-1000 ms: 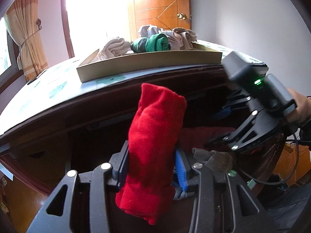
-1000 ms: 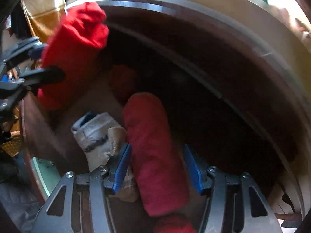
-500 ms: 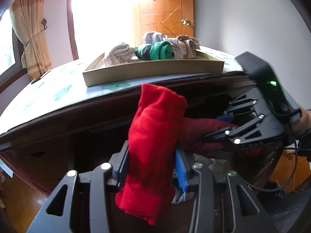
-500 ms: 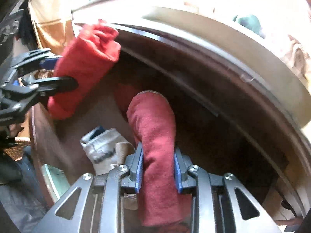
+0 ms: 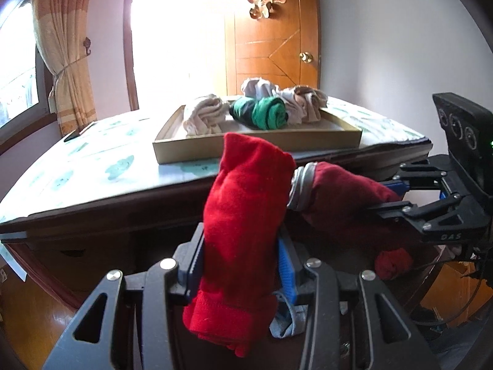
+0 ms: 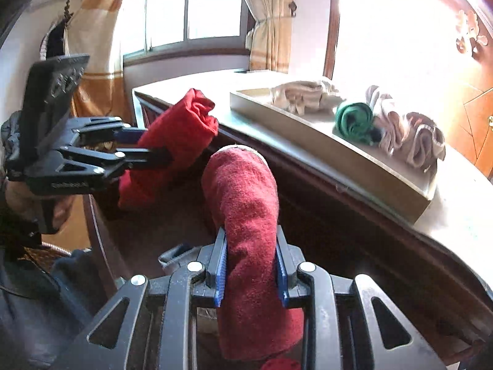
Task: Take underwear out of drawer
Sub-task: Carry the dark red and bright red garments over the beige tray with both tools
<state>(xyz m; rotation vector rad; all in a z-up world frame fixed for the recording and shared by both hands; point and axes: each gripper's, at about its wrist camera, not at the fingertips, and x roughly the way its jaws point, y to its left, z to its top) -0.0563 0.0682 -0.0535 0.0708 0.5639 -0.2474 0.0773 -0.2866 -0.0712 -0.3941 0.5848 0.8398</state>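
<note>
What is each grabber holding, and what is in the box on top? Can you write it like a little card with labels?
left gripper: shut on the bright red roll
right gripper: shut on the dark red roll
tray: on the table top, holds a green roll and pale rolls
drawer: open below the table top, a grey piece left inside
both rolls: lifted above the drawer, not yet in the tray

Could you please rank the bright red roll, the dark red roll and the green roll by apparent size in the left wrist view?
1. bright red roll, though it is nearest the camera
2. dark red roll
3. green roll, farthest away, in the tray
</note>
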